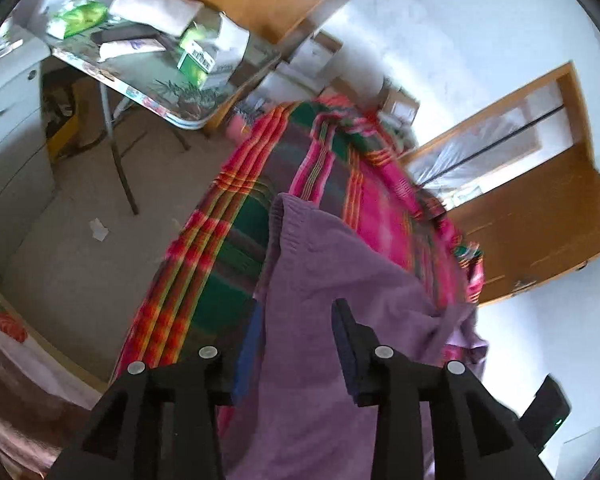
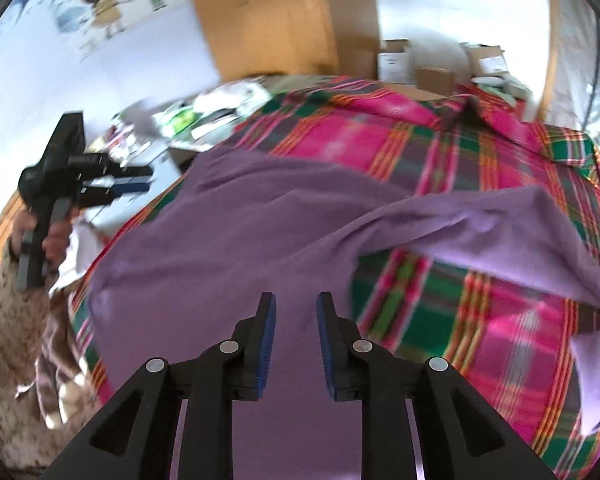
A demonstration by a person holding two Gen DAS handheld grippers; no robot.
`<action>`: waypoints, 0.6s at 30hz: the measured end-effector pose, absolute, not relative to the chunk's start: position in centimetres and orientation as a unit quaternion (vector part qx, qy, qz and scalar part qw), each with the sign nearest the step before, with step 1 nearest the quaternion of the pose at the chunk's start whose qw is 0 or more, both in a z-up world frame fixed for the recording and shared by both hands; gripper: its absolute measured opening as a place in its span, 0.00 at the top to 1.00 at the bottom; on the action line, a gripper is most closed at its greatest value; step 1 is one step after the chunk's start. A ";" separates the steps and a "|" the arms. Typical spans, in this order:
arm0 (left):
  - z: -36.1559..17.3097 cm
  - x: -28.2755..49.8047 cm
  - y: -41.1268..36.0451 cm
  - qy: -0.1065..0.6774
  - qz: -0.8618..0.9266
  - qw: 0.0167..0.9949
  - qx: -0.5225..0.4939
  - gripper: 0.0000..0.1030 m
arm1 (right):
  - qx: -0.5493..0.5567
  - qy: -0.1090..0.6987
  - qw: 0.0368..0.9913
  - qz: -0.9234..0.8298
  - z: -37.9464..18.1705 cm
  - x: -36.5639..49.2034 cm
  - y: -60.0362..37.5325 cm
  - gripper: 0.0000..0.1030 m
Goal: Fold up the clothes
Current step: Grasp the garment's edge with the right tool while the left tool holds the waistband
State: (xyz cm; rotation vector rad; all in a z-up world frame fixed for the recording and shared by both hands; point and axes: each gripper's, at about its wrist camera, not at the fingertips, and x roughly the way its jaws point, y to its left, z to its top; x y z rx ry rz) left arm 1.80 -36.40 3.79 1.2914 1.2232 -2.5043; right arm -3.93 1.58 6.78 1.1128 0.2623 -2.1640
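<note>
A purple knit sweater (image 1: 332, 280) lies spread on a bed covered by a pink, green and orange plaid blanket (image 1: 228, 216). My left gripper (image 1: 298, 316) is open, its fingers wide apart above the sweater's near part, gripping nothing. In the right wrist view the sweater (image 2: 236, 232) covers the blanket's (image 2: 440, 308) left half, with one sleeve (image 2: 540, 232) stretched out to the right. My right gripper (image 2: 296, 308) hovers open over the sweater's body. A hand holds the left gripper (image 2: 144, 179) off the bed's left edge.
A folding table (image 1: 172, 92) with boxes and packets stands on the floor beside the bed. White cabinets (image 1: 8, 120) line the left wall. Cardboard boxes (image 2: 432, 72) and a wooden wardrobe (image 2: 280, 12) sit beyond the bed's far end. A patterned sleeve (image 2: 8, 312) is at left.
</note>
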 end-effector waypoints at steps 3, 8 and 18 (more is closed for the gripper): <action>2.9 -0.3 -36.6 0.402 -0.808 0.036 0.428 0.64 | 0.427 0.076 0.305 -0.848 7.1 -7.6 2.6 0.78; 1.7 -2.6 -37.2 0.421 -0.791 0.041 0.442 0.64 | 0.432 0.033 0.250 -0.866 7.2 -13.3 5.3 0.75; 0.7 -4.6 -36.9 0.429 -0.779 0.035 0.456 0.64 | 0.506 -0.115 0.182 -0.835 4.8 -19.9 9.8 0.67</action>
